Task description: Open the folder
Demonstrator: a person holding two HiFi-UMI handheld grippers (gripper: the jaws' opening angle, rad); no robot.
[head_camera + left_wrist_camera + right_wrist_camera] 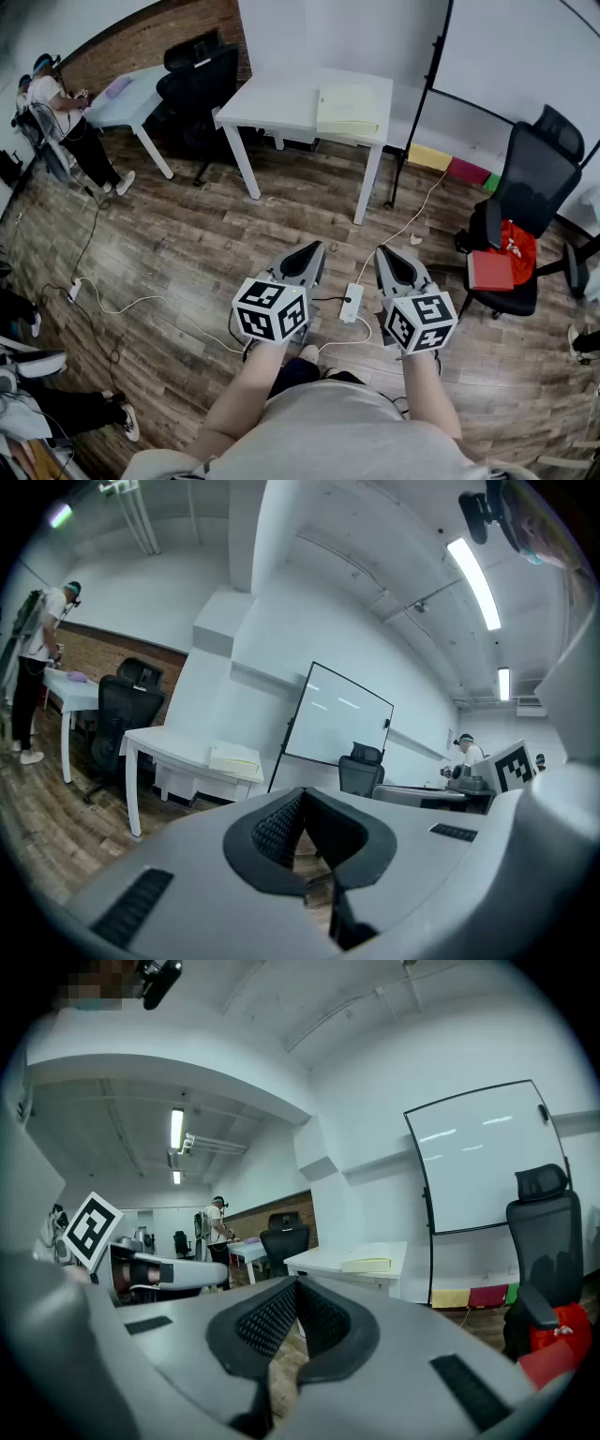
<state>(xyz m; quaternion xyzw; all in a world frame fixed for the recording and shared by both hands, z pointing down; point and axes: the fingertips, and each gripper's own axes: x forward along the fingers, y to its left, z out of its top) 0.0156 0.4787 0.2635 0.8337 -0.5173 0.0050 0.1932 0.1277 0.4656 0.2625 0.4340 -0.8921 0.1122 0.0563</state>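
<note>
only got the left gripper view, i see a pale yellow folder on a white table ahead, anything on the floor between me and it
Observer: Yes. The head view shows a white power strip on the wood floor, well short of the table.
Operator: is the right gripper holding anything
Observer: No. The right gripper has its jaws together with nothing between them.
Operator: whats on the chair by the whiteboard
Observer: A flat red item lies on the seat of the black office chair.
</note>
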